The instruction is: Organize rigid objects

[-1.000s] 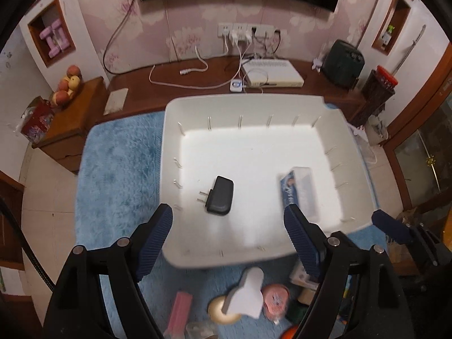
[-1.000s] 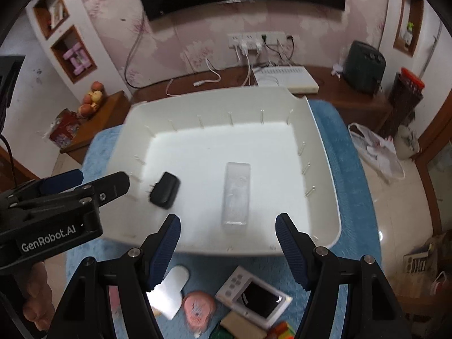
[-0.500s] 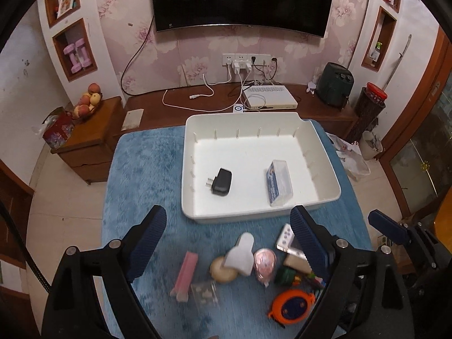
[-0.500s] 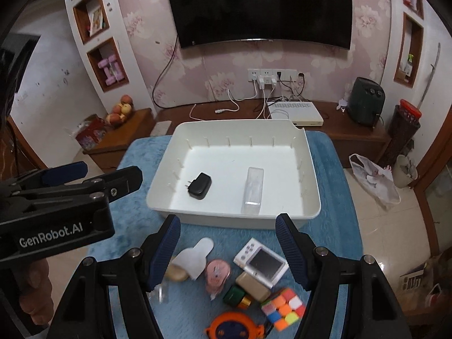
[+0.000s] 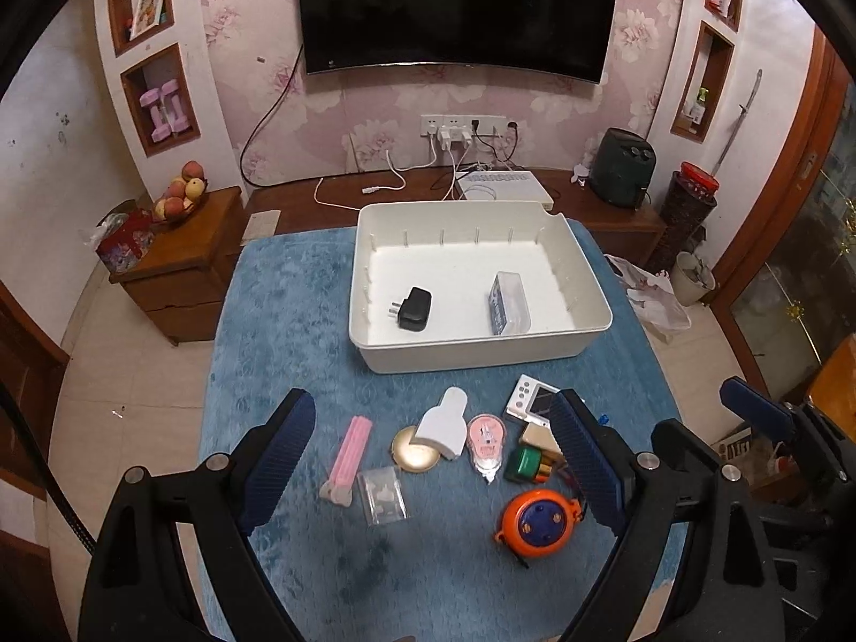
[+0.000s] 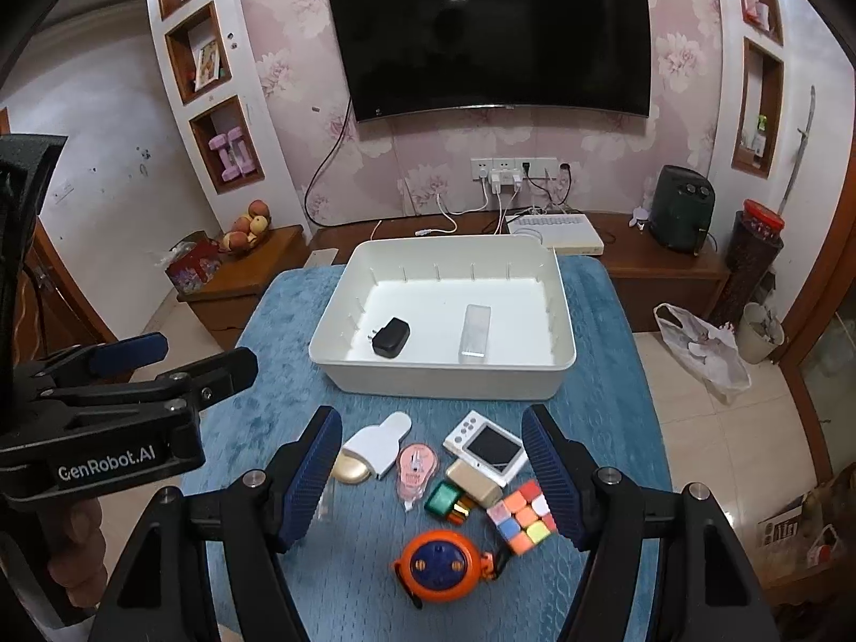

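Note:
A white bin [image 5: 484,345] [image 6: 444,380] stands on the blue cloth and holds a black charger [image 5: 414,309] [image 6: 391,337] and a clear plastic box [image 5: 509,303] [image 6: 474,333]. In front of it lie several loose items: an orange tape measure [image 5: 536,522] [image 6: 441,564], a colour cube [image 6: 522,517], a white handheld device [image 6: 486,446], a pink tape dispenser [image 5: 486,443], a pink stick [image 5: 350,452]. My left gripper [image 5: 433,463] and right gripper [image 6: 434,479] are both open and empty, held above these items.
A wooden TV bench [image 6: 663,262] with a white router and cables runs behind the table. A small cabinet [image 5: 182,262] with fruit stands left. A plastic bag [image 6: 701,345] lies on the floor right. The left gripper's body [image 6: 107,417] shows at the right wrist view's left.
Both grippers have pulled back and up from over the bin. The bin now looks smaller and the loose items in front of it have come into view.

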Motion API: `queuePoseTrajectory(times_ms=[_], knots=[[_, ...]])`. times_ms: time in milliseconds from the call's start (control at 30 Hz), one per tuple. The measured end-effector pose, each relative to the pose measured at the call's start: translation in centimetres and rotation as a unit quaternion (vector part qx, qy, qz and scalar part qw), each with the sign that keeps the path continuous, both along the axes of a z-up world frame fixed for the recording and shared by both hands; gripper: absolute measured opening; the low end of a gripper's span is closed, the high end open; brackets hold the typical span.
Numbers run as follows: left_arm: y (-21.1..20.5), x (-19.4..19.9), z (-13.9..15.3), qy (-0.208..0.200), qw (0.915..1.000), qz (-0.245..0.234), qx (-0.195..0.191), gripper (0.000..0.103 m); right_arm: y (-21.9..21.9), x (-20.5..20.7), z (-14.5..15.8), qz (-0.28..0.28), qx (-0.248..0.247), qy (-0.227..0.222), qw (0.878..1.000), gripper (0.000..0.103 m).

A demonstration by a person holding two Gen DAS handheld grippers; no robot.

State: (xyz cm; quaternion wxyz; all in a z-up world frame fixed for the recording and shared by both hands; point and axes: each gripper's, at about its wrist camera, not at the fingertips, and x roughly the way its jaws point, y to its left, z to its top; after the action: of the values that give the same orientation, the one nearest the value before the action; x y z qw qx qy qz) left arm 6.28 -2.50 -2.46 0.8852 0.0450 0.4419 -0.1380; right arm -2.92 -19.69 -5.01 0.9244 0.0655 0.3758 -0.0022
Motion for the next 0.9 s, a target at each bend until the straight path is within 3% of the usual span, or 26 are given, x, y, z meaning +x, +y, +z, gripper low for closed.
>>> queuePoseTrajectory(times_ms=[567, 900], knots=[[1.1, -3.7, -5.0, 0.008, 0.9992, 0.0, 0.039, 0.091, 0.1, -3.1, -6.4, 0.002, 0.011, 0.056, 0.998, 0.071], [3.2, -4.3, -11.0, 0.058, 0.9973, -0.005, 0.045, 0.091, 0.6, -4.0, -12.0, 0.034, 0.011, 0.083, 0.996, 0.071]])
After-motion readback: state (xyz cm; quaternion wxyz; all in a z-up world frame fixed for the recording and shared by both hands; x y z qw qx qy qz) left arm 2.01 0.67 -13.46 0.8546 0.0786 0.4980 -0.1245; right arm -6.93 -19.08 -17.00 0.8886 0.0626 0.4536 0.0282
